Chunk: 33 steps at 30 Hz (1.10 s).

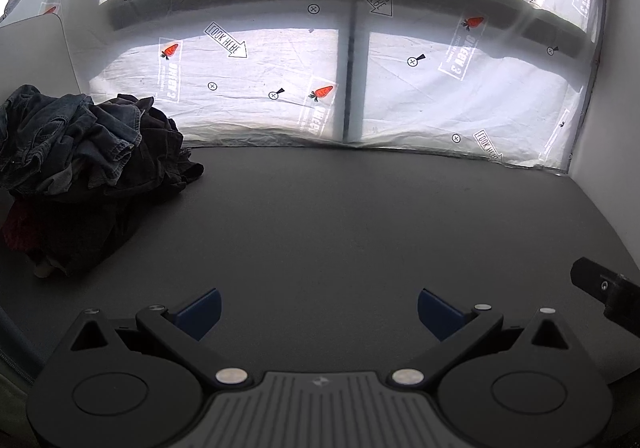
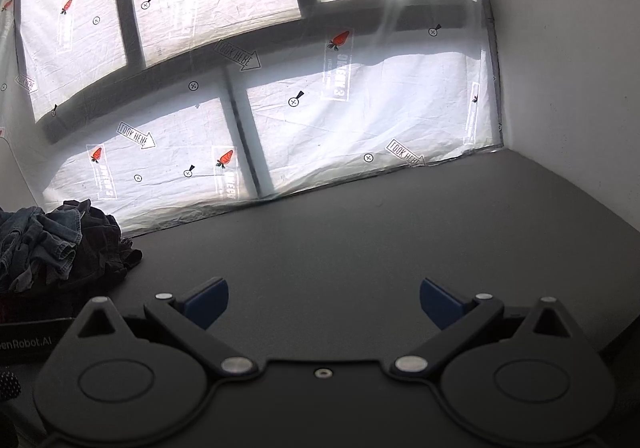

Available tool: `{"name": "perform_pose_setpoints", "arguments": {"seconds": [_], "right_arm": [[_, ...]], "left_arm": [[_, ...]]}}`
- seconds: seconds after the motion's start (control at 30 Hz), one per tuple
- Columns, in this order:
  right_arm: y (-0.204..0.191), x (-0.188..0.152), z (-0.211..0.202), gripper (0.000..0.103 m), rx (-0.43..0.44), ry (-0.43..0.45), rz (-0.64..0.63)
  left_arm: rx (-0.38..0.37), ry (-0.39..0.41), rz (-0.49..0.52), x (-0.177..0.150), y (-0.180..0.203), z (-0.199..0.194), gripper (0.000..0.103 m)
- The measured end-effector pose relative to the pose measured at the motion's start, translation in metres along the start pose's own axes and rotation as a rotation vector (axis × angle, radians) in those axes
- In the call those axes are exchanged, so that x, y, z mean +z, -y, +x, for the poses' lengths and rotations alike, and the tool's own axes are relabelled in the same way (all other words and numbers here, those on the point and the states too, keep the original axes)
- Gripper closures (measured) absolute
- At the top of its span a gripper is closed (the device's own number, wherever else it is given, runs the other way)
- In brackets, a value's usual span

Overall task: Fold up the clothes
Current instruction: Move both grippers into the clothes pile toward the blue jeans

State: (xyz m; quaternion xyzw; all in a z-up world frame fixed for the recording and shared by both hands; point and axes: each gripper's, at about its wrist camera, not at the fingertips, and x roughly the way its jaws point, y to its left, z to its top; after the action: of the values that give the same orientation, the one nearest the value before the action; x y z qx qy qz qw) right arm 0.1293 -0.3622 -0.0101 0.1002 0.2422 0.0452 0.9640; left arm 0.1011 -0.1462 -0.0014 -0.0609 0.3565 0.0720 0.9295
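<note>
At about nine o'clock on the dark table (image 1: pixel 340 215) we saw the heap of clothes (image 1: pixel 80 167), denim crumpled over black cloth with a red piece low at its left, well apart from both tools. Our left gripper (image 1: pixel 319 312) stood wide, its blue pads (image 1: pixel 202 312) spread with nothing between them. At three o'clock in the left view a black part of the other tool showed. Our right gripper (image 2: pixel 324 302) was likewise wide and empty over bare table, the clothes at its ten o'clock.
</note>
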Motion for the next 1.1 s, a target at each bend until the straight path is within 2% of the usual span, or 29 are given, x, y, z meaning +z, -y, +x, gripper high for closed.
{"name": "perform_pose_setpoints", "arguments": {"seconds": [0.2, 0.3, 0.37, 0.43, 0.53, 0.63, 0.8, 0.97, 1.1], "right_arm": [[0.034, 0.041, 0.057, 0.000, -0.071, 0.004, 0.022], [0.049, 0.050, 0.089, 0.000, -0.092, 0.005, 0.034], [0.055, 0.054, 0.114, 0.000, -0.085, -0.028, 0.028], [0.050, 0.057, 0.136, 0.000, -0.072, -0.068, 0.006], [0.032, 0.061, 0.158, 0.000, -0.039, -0.072, -0.045], [0.001, 0.062, 0.180, 0.000, 0.020, -0.096, -0.102], [-0.076, 0.058, 0.216, 0.001, 0.123, -0.116, -0.179], [-0.178, 0.054, 0.254, 0.004, 0.227, -0.116, -0.255], [-0.262, 0.045, 0.291, 0.006, 0.332, -0.129, -0.325]], "left_arm": [[-0.043, -0.127, -0.142, 0.037, 0.012, 0.058, 0.000], [-0.014, -0.161, -0.170, 0.045, 0.011, 0.077, 0.000], [0.014, -0.189, -0.187, 0.050, 0.011, 0.090, 0.000], [0.002, -0.238, -0.239, 0.052, -0.001, 0.103, 0.000], [0.000, -0.286, -0.314, 0.054, -0.026, 0.120, 0.000], [0.032, -0.302, -0.374, 0.055, -0.058, 0.135, 0.000], [0.074, -0.301, -0.454, 0.066, -0.121, 0.161, 0.000], [0.138, -0.216, -0.494, 0.099, -0.217, 0.178, 0.005], [0.261, -0.133, -0.518, 0.128, -0.297, 0.187, 0.011]]}}
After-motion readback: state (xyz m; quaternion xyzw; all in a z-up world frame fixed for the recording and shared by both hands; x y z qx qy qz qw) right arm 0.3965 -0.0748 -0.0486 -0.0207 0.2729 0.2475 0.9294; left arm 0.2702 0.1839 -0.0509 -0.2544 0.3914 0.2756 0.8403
